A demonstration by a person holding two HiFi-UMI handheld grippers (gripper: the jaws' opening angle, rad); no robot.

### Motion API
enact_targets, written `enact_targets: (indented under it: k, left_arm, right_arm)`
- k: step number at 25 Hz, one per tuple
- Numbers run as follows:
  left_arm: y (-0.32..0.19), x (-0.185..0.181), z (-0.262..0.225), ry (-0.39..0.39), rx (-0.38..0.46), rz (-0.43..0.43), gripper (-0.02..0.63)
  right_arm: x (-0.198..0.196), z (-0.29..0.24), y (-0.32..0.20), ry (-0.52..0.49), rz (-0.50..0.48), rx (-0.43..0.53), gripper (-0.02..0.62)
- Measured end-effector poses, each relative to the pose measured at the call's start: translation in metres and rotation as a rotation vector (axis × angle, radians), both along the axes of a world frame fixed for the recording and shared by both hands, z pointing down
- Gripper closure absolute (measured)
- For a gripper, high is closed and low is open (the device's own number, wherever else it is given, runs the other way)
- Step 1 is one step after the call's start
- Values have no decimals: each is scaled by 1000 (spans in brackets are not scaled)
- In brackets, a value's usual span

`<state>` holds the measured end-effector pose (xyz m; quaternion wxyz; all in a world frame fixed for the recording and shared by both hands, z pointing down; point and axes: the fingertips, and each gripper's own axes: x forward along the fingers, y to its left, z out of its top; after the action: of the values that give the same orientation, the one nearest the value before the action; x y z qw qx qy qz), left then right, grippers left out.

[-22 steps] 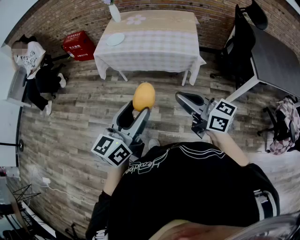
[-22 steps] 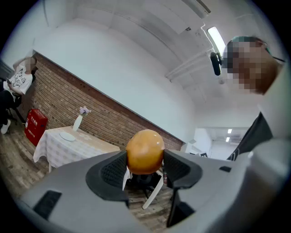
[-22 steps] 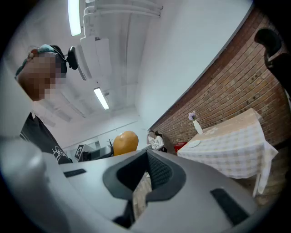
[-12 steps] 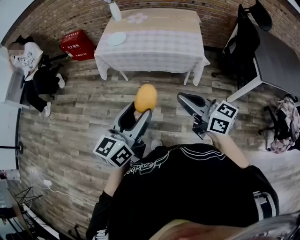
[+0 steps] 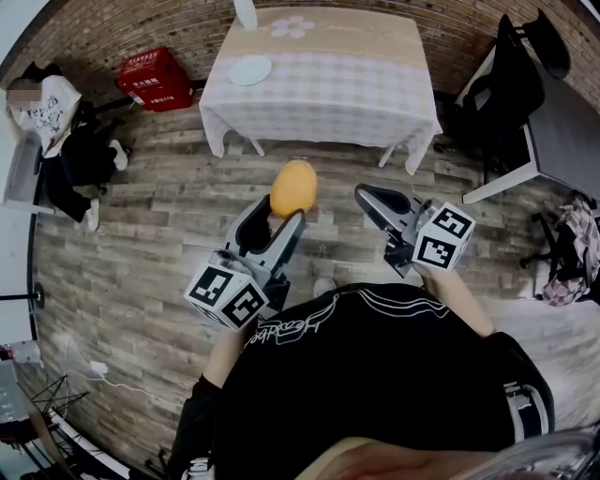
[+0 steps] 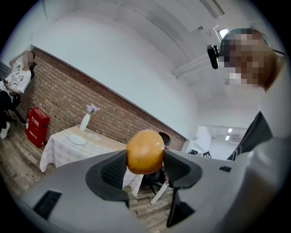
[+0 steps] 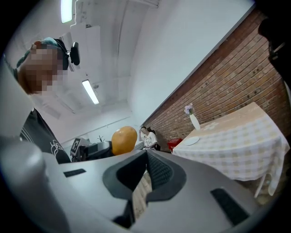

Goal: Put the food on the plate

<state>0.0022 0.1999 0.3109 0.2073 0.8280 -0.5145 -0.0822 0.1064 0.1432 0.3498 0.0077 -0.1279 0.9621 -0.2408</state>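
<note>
Left gripper (image 5: 279, 220): ribbed black pads (image 6: 113, 170) clamp a smooth, ovoid orange food (image 6: 145, 151). Right gripper (image 7: 146, 170): jaws together, empty. Round white plate (image 5: 250, 70) on checked tablecloth (image 5: 328, 80), far edge cut off.

At twelve o'clock I saw a square table under a pale checked cloth (image 5: 328, 89), with a white slim vase (image 5: 246, 12) at its far left corner. A red plastic crate (image 5: 156, 79) sat at ten o'clock by the brick wall (image 5: 112, 33), and a seated person in a white shirt (image 5: 52, 117) was further left. A black office chair (image 5: 511, 89) and a dark desk (image 5: 562, 131) stood at two o'clock.
</note>
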Motion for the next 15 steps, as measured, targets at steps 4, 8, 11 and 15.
enact_targets:
  k: [4,8,11,15]
  left_arm:
    - [-6,-29,1,-2,0,4,354]
    - [-11,-49,0,-6,13,-7,354]
    - [-18,-57,0,-10,16,-21,354]
    - [-35,-70,4,-14,6,-39,354]
  right_arm:
    - [-30,-2,-2,-4,2,-3,598]
    - [-51,-3,-4,5,-16,3,598]
    - [-61,-7,-11,-1,-26,7,598]
    - [-77,-4,-29,-1,-45,0,598]
